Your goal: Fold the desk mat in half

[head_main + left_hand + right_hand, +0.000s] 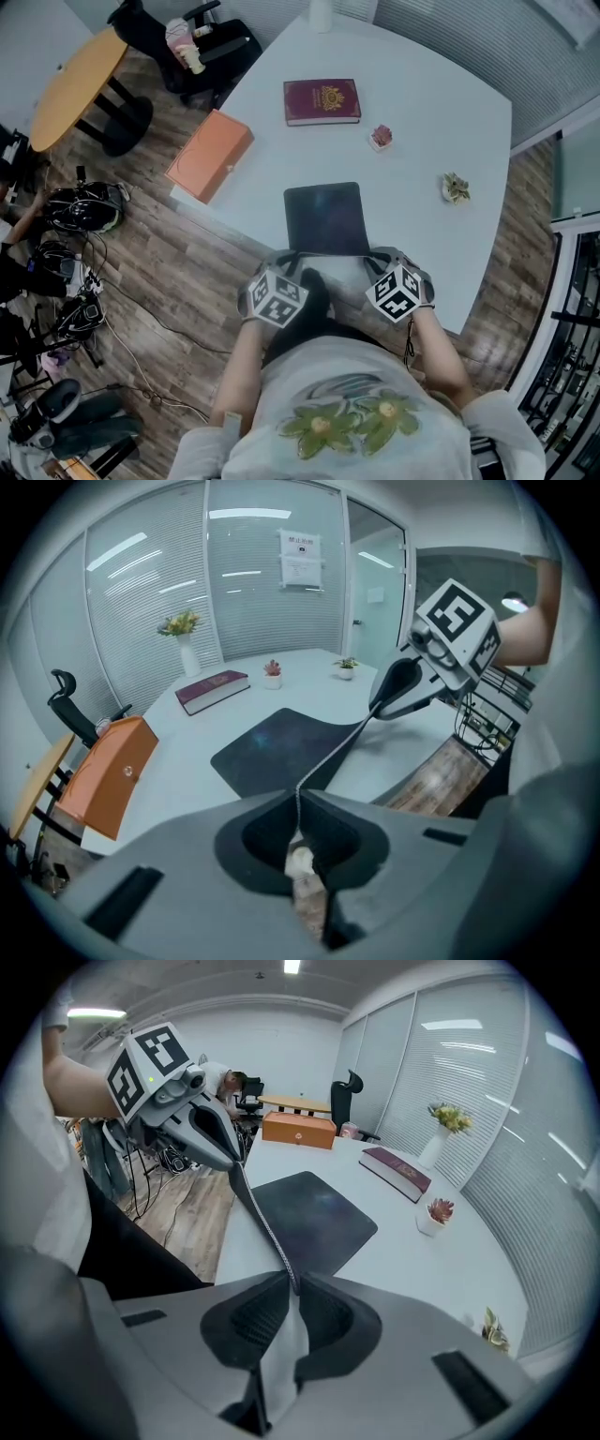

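Two grippers, both shut on the same thing: the near edge of the desk mat (323, 217).

Head view, L to R:
- Round wooden table (75, 80) at upper left, w/ cables & gear on the wood floor below it.
- Orange box (208, 155) at the left edge of the white table (450, 103).
- Maroon book (322, 101) at top ctr, lying flat.
- The mat sits directly below the book, ctr of frame. It is dark, and most of it lies flat on the tabletop.
- Pink pot plant (381, 137) just right of the book.
- Small greenish plant (456, 187) further right, near the table's right edge. Prob. potted, but too small to be sure.
- Book & plants don't touch the mat.

Lower part of frame: L gripper (289, 255) is at the mat's near-left corner and R gripper (375, 255) at its near-right corner. Both marker cubes face up, w/ the person's forearms behind them.

L gripper view: the jaws are closed tight w/ the mat's thin edge pinched between the tips. That edge rises off the table and runs as a thin line toward upper right, where the R gripper bites its other end.

R gripper view: same thing mirrored. The jaws press on the thin edge, which runs up-left to the L gripper.

The near strip of the mat is lifted clear of the table between the two grippers. The far part is flat on the white top.
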Motion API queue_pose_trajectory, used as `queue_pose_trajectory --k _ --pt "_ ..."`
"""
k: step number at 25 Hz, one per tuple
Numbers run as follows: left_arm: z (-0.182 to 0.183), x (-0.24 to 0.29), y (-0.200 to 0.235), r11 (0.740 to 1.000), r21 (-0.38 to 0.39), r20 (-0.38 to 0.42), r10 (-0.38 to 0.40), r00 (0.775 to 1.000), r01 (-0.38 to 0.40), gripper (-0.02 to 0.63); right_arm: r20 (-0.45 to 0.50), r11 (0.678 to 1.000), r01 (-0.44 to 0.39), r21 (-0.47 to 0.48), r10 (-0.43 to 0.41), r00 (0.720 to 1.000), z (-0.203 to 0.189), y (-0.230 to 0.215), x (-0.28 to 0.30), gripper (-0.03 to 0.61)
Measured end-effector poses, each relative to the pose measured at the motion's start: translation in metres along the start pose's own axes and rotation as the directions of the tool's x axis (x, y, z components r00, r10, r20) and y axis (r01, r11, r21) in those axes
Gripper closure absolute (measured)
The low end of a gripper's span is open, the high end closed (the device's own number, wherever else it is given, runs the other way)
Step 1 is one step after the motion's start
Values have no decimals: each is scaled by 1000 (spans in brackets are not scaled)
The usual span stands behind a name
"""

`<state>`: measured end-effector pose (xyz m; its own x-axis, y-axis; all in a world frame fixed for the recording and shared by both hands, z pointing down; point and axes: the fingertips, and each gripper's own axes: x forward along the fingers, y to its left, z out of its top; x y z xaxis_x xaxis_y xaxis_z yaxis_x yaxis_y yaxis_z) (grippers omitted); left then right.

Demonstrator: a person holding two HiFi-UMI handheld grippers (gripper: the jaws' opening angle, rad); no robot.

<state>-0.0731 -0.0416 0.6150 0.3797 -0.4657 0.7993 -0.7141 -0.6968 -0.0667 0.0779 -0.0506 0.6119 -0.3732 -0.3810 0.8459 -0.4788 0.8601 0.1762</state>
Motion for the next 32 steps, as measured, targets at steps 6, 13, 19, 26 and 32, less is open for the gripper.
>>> queue_pose_trajectory --k 6,13,19,26,32 --pt "8 -2 11 1000 -22 24 -2 1000 3 597 4 999 22 25 -23 1000 12 -13 -2 541" --pt "20 -7 22 998 -66 68 9 998 -4 597 22 994 38 98 -40 999 24 -27 -4 545" --pt "32 -12 32 993 -116 122 26 992 -12 597 32 993 58 105 -62 998 31 -36 -7 545" --pt "48 -19 50 990 -139 163 50 985 -28 597 58 992 95 78 -100 993 49 -50 -15 545" --pt "62 -25 64 989 -146 204 64 977 -35 597 89 990 117 85 -124 988 66 -66 -19 545"
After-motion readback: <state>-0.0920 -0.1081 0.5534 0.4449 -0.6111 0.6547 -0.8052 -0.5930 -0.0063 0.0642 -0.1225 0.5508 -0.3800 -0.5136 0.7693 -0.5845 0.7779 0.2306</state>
